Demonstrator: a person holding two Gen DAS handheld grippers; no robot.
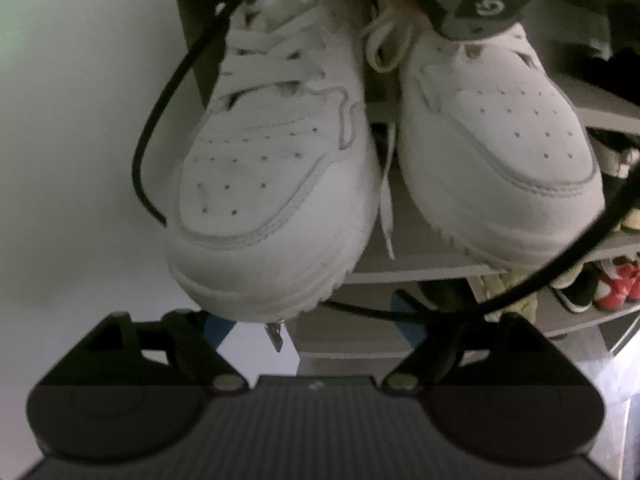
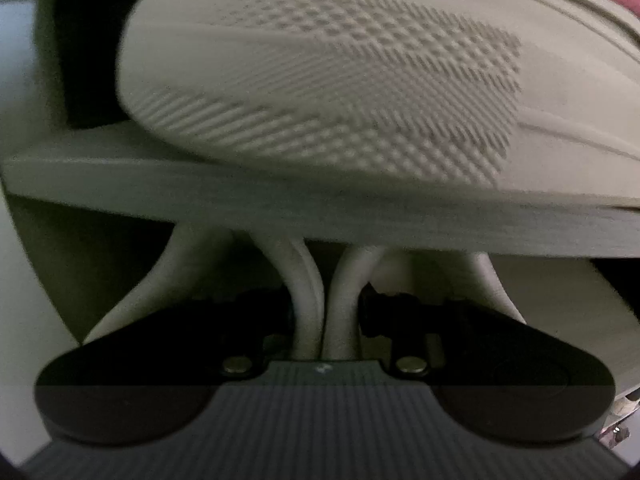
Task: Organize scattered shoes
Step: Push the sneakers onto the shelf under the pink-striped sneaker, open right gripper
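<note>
In the left wrist view the left gripper (image 1: 316, 320) has its fingers spread wide, low in the frame, holding nothing; 2 white sneakers (image 1: 276, 168) fill the centre on a grey shelf (image 1: 416, 268). In the right wrist view the right gripper (image 2: 325, 320) stands narrowly parted below a shelf board (image 2: 320, 208); 2 pale loops pass between its fingers, grip unclear

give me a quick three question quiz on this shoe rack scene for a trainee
1. True or false: the left tongs are shut.
2. How many white sneakers stand toe-out on the shelf in the left wrist view?
3. The lower-shelf shoes at far right are: A blue, B red, C yellow.

Key: 1 false, they are wide open with nothing between them. 2 two. 3 B.
</note>
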